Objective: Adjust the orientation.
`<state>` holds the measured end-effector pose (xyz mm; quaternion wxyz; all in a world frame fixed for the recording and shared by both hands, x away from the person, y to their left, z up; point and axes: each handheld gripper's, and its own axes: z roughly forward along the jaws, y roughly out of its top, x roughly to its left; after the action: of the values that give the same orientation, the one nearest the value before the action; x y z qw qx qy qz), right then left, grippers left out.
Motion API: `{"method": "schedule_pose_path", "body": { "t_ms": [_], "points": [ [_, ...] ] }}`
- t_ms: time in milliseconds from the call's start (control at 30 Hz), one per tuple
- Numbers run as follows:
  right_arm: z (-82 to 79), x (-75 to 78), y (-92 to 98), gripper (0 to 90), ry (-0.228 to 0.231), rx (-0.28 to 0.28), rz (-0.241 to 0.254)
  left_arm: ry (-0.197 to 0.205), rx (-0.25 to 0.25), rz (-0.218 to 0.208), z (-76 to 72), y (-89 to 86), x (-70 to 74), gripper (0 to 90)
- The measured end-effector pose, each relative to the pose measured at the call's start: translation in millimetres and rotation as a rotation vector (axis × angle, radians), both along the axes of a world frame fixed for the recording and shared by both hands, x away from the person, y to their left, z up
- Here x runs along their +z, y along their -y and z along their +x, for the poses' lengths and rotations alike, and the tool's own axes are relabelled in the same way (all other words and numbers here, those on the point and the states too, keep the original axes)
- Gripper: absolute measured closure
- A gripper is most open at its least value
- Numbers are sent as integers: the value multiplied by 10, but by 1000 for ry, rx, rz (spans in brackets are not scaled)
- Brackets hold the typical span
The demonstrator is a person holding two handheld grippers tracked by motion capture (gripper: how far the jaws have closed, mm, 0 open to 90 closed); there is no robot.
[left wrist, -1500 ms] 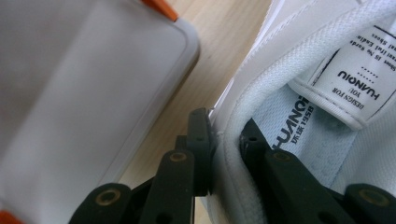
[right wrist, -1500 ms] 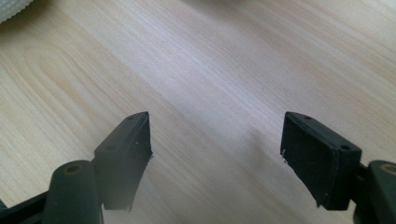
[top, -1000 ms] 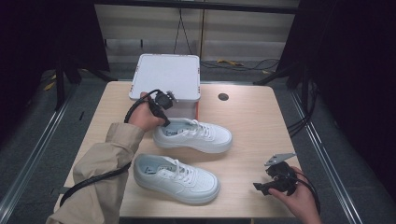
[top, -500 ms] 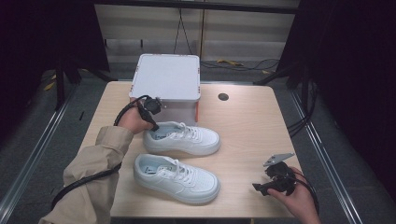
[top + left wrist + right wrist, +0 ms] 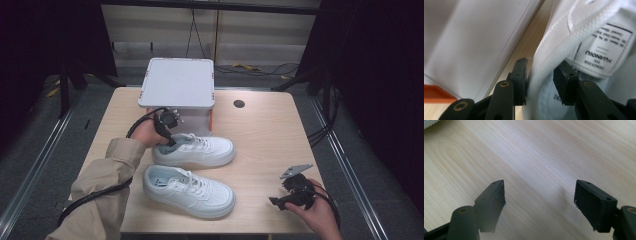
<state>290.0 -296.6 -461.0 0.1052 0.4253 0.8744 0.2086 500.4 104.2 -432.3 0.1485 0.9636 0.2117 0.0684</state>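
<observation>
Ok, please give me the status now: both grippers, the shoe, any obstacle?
Left gripper opening, jaws astride heel collar of far shoe. Right gripper open, idle over table. Box close behind.

A table [image 5: 265, 135] bears a box [image 5: 178, 85] at its far edge, left of the middle. Just in front of the box lies the far shoe [image 5: 200, 150], toe to the right. Nearer, just beside it, lies the near shoe [image 5: 192, 187], also toe to the right. The left gripper [image 5: 167, 131] sits at the far shoe's heel, between box and shoe, with the heel wall between its jaws. The right gripper [image 5: 292, 192] rests well apart, at the table's near right corner, over bare tabletop.
</observation>
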Motion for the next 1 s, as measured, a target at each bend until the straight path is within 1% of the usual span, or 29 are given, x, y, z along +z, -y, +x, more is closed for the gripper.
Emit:
{"method": "schedule_pose_path", "body": {
  "t_ms": [33, 67, 100, 133, 167, 200, 233, 267, 300, 367, 433, 467, 500, 533, 633, 667, 700, 767, 867, 900, 933, 967, 1000],
  "points": [
    [-3, 5, -2, 247, 5, -2, -1, 28, 24, 18, -8, 12, 10, 708],
    [-5, 12, 3, 248, 6, -2, 0, 23, 69, 13, -13, 21, 16, 754],
    [-6, 17, 12, 248, 9, -1, 2, 11, 91, 15, -16, 27, 19, 781],
    [-8, 23, 21, 249, 12, -5, 3, 11, 91, 15, -16, 27, 19, 796],
    [-9, 24, 31, 249, 13, -12, 6, 0, 88, 16, -25, 32, 44, 807],
    [-9, 26, 43, 249, 15, -12, 6, -15, 110, -2, -28, 17, 62, 812],
    [-10, 26, 52, 250, 19, -17, 7, -35, 124, -9, -28, -4, 83, 815],
    [-14, 30, 56, 250, 17, -22, 10, -39, 136, -9, -32, -28, 102, 817],
    [-14, 30, 56, 250, 17, -22, 10, -39, 136, -9, -32, -28, 102, 818],
    [-13, 39, 56, 251, 22, -20, 10, -31, 153, -29, -52, -131, 148, 819],
    [-14, 46, 48, 251, 23, -14, 12, -24, 163, -21, -76, -203, 185, 819],
    [-16, 49, 44, 251, 24, -15, 12, -20, 174, -26, -84, -249, 204, 818],
    [-16, 49, 44, 251, 24, -15, 12, -20, 174, -26, -84, -249, 204, 817],
    [-13, 52, 39, 252, 28, -12, 11, -8, 202, -33, -93, -348, 242, 817],
    [-13, 61, 27, 252, 26, -14, 11, -2, 256, -48, -97, -503, 293, 817],
    [-12, 62, 26, 252, 28, -12, 11, 2, 268, -46, -97, -554, 312, 817],
    [-12, 62, 26, 252, 28, -12, 11, 2, 268, -46, -97, -554, 312, 817],
    [-9, 65, 24, 252, 32, -13, 9, 9, 313, -57, -108, -695, 346, 817],
    [-8, 61, 12, 252, 26, -12, 8, 15, 372, -70, -116, -813, 339, 815],
    [-5, 59, 8, 252, 27, -8, 7, 15, 372, -70, -116, -813, 339, 815],
    [-5, 59, 8, 252, 27, -8, 7, 17, 402, -74, -120, -839, 326, 815],
    [-4, 58, 3, 252, 29, -6, 6, 18, 412, -66, -115, -870, 321, 815],
    [-1, 61, -7, 253, 29, -7, 4, 29, 442, -64, -115, -917, 301, 814]
  ]
}}
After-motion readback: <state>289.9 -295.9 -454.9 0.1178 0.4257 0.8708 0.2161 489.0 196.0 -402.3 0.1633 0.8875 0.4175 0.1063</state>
